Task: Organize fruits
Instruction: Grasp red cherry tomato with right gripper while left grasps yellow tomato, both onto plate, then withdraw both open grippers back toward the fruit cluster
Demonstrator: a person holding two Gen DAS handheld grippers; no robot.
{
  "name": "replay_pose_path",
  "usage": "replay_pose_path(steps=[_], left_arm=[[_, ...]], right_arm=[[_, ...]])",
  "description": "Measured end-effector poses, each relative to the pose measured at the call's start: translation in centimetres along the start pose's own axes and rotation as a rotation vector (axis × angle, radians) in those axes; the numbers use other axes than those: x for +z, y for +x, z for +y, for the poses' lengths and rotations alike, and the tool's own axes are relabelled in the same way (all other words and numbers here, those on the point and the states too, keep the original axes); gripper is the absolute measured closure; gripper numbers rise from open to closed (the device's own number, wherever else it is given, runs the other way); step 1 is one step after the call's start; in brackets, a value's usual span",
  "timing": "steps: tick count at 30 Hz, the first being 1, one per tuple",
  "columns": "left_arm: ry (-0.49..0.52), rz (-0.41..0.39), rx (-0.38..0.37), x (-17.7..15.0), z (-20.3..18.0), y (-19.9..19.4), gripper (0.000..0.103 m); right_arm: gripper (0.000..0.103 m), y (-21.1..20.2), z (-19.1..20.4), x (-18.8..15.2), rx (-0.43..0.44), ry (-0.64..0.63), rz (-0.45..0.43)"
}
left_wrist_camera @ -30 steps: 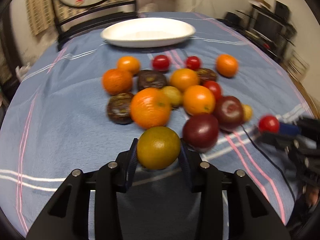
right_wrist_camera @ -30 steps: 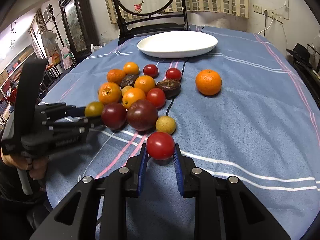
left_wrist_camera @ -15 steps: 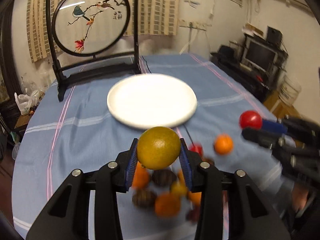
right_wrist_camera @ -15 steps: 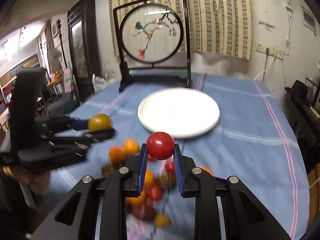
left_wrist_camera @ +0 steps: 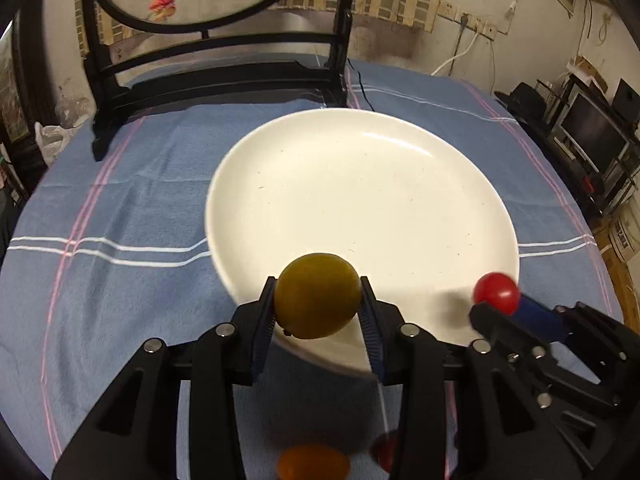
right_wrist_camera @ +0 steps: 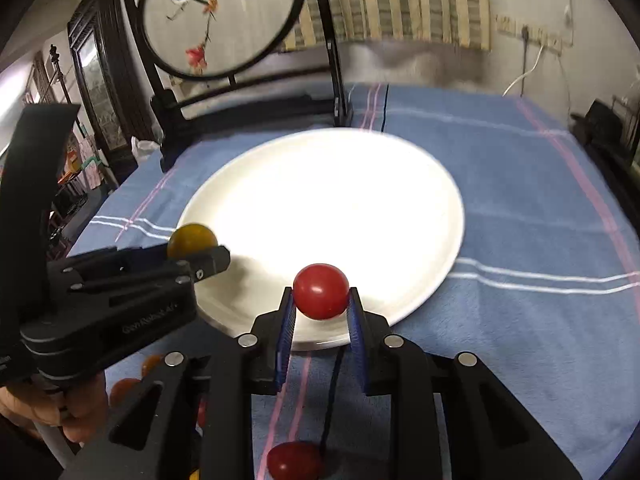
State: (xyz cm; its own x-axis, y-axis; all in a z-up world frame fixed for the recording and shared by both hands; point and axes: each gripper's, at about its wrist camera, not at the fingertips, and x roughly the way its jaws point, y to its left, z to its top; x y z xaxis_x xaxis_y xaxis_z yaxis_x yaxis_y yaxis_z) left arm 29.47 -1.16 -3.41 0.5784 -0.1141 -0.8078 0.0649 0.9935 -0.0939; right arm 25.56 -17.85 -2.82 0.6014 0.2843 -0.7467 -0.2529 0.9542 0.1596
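Left-wrist view showed the left gripper point(left_wrist_camera: 318, 307) pinching a yellow-green fruit point(left_wrist_camera: 317, 295) between its blue-lined pads, held over the near rim of the white plate point(left_wrist_camera: 360, 184). Nothing lay on the plate, which sat on a blue tablecloth point(left_wrist_camera: 120, 208) with white and pink stripes. At the right of that view the right gripper point(left_wrist_camera: 496, 300) reached in over the plate's near right edge with a red tomato point(left_wrist_camera: 496, 293) at its tip. Below the left gripper's body, part of an orange fruit point(left_wrist_camera: 314, 462) and a sliver of a red fruit point(left_wrist_camera: 384, 454) showed, both blurred.

From the right wrist, the tomato point(right_wrist_camera: 321, 296) sat between the right gripper's point(right_wrist_camera: 321, 308) pads; its jaws had just been opening a little, and the pads looked to be at the tomato's sides (a firm press could not be told apart from a bare touch). The tomato was over the near edge of the plate point(right_wrist_camera: 400, 184). At the left, the left gripper point(right_wrist_camera: 200, 254) held its yellow-green fruit point(right_wrist_camera: 192, 240) above the plate's near left rim, with a hand point(right_wrist_camera: 48, 412) on its grip. Another red fruit point(right_wrist_camera: 294, 460) lay on the cloth near the camera, beside a black cable point(right_wrist_camera: 332, 392), and orange fruits point(right_wrist_camera: 132, 380) showed at the near left.

Beyond the plate stood a dark wooden stand point(right_wrist_camera: 240, 96) bearing a round embroidered panel point(right_wrist_camera: 220, 12) with a bird and a red flower.
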Motion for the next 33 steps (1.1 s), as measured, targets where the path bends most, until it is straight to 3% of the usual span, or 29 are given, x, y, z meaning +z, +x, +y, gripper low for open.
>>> replay_pose_path(steps=[2,5,10,12,15,16,18,20,25,28,33], left_arm=[[0.019,0.009,-0.030,-0.1,-0.3,0.7,0.064],[0.054,-0.007,-0.047,-0.2,-0.8,1.1,0.052],[-0.012,-0.056,-0.059,0.0,0.4,-1.3,0.027],[-0.023,-0.074,-0.058,-0.1,0.4,-2.4,0.025],[0.008,-0.112,0.008,-1.1,-0.1,-4.5,0.023],[-0.003,-0.126,0.022,-1.7,0.1,-5.3,0.022],[-0.032,-0.141,0.023,-2.9,0.9,-6.8,0.015],[-0.054,-0.165,0.023,-4.6,1.7,-8.6,0.012],[-0.032,-0.219,0.101,-8.5,2.9,-11.3,0.007],[-0.062,-0.181,0.071,-10.8,3.8,-11.7,0.007],[-0.070,-0.149,0.053,-14.3,4.2,-12.7,0.007]], right_arm=[[0.074,0.7,-0.2,-0.1,0.010,0.012,-0.004],[0.066,0.9,0.4,-0.5,0.003,-0.015,-0.029],[0.057,0.3,-0.2,-0.6,0.050,0.041,-0.026],[0.052,-0.4,0.1,-0.8,0.045,0.029,-0.031],[0.048,-1.8,0.8,-1.3,0.046,-0.007,-0.052],[0.045,-2.3,1.0,-1.4,0.045,-0.018,-0.057],[0.027,-3.4,1.8,-1.7,0.036,-0.069,-0.060],[0.021,-4.9,2.4,-2.5,0.020,-0.109,-0.090],[0.021,-7.9,1.7,-6.6,0.035,-0.110,-0.091],[0.021,-9.7,1.1,-9.2,0.047,-0.108,-0.063],[0.021,-13.0,1.6,-13.0,-0.005,-0.224,-0.100]])
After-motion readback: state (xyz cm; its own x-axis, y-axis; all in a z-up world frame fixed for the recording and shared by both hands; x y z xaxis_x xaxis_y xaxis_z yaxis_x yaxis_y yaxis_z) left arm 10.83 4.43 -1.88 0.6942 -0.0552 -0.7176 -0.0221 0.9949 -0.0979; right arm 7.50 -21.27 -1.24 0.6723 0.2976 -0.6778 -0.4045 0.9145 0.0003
